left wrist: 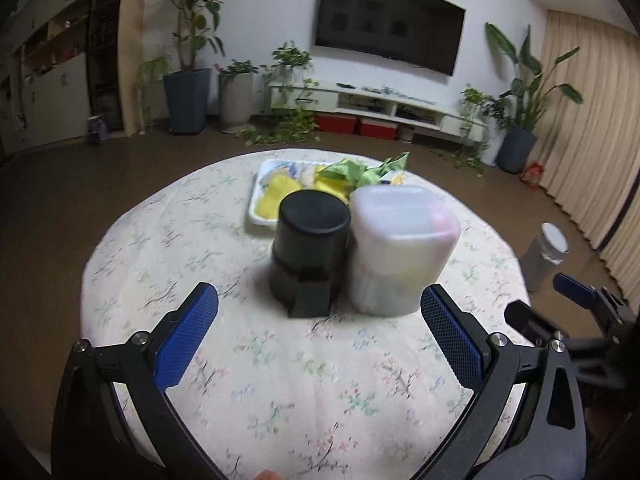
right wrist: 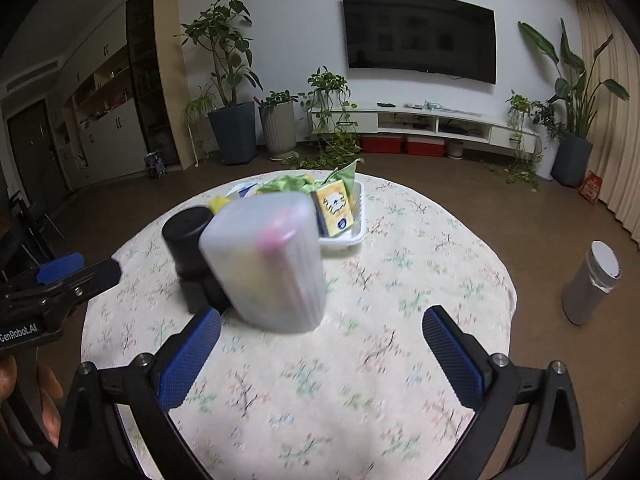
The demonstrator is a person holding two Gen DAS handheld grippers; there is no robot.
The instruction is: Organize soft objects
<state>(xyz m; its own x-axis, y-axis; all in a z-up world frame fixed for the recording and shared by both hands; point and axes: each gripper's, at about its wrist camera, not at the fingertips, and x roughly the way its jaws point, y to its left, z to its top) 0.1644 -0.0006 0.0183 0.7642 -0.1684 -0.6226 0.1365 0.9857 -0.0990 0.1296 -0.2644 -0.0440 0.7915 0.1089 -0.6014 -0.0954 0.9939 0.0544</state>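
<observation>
A white tray [left wrist: 256, 210] [right wrist: 352, 236] at the far side of the round table holds yellow and green soft items [left wrist: 280, 192] [right wrist: 288, 184] and a yellow packet with a cat picture [right wrist: 334, 208]. In front of it stand a black cylindrical container [left wrist: 308, 256] [right wrist: 188, 240] and a lidded translucent white box [left wrist: 400, 248] [right wrist: 268, 264], side by side and touching. My left gripper [left wrist: 320, 320] is open, short of both containers. My right gripper [right wrist: 322, 340] is open just before the translucent box. Nothing lies between either pair of fingers.
The table [left wrist: 280, 380] [right wrist: 400, 280] carries a floral cloth. The right gripper's body [left wrist: 576, 312] shows at the right of the left wrist view, the left one's body [right wrist: 52, 280] at the left of the right wrist view. A grey bin [right wrist: 592, 284] stands on the floor, right.
</observation>
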